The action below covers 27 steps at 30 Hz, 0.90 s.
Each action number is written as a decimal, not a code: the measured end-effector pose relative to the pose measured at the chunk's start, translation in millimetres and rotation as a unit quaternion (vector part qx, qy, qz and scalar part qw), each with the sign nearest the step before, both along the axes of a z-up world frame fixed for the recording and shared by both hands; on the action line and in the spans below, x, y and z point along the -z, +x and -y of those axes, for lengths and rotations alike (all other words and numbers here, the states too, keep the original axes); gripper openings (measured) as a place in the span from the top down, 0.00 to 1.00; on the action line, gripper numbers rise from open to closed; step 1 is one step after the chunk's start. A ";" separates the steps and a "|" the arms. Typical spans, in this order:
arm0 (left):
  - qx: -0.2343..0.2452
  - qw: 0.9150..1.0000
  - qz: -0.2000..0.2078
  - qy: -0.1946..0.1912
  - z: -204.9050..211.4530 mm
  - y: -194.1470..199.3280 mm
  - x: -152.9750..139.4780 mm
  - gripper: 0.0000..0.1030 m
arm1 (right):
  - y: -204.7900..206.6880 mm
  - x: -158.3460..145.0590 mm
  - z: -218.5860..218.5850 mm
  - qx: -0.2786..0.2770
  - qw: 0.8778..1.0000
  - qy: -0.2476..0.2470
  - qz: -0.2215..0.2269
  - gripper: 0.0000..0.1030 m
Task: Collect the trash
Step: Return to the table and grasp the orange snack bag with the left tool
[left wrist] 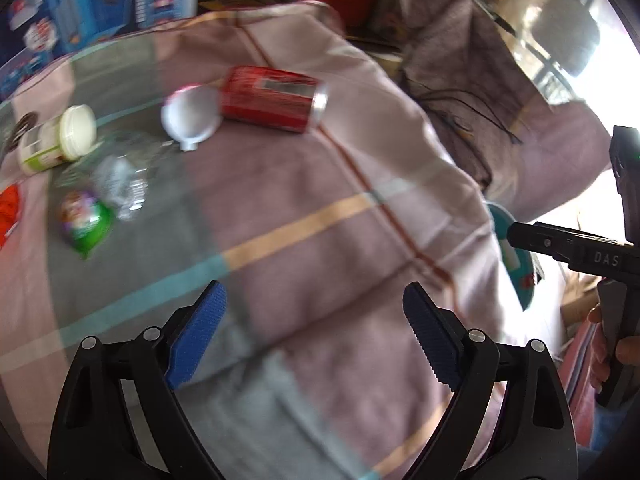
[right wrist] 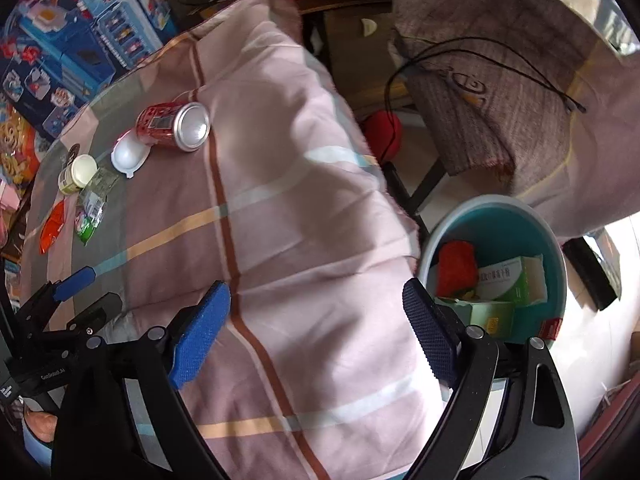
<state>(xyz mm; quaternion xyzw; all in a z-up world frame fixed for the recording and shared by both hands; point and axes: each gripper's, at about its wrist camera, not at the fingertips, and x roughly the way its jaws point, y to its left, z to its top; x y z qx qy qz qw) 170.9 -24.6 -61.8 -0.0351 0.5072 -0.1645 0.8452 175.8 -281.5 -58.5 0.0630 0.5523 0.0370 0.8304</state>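
The red can [right wrist: 173, 126] lies on its side on the far part of the table, on the checked pink cloth [right wrist: 304, 184]. Its long axis runs roughly from the far left to the near right in the right wrist view, and its silver end [right wrist: 194, 126] points toward the camera and the table's right edge. Touching its left end is a white round lid [right wrist: 127, 157], lying flat. Further left stand or lie a small cream-capped jar [right wrist: 78, 174] on its side, a crumpled clear wrapper [right wrist: 98, 190], a green wrapper [right wrist: 86, 230] and an orange-red piece [right wrist: 52, 232], all close together near the left edge.

Beside the table on the right, lower down, stands a teal bin [right wrist: 496, 216]; inside are a red packet [right wrist: 456, 266] and green and white cartons [right wrist: 516, 280].

The right gripper [right wrist: 316, 334] hovers over the near cloth with jaws spread wide, holding nothing. The left gripper [left wrist: 314, 334] is also over the cloth, well apart from the can, jaws spread and empty.
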 end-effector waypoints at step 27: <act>-0.144 0.985 0.041 0.084 -253.1 23.5 -22.4 0.11 | 103.0 7.7 -267.0 -0.232 0.972 -0.019 -0.038 0.18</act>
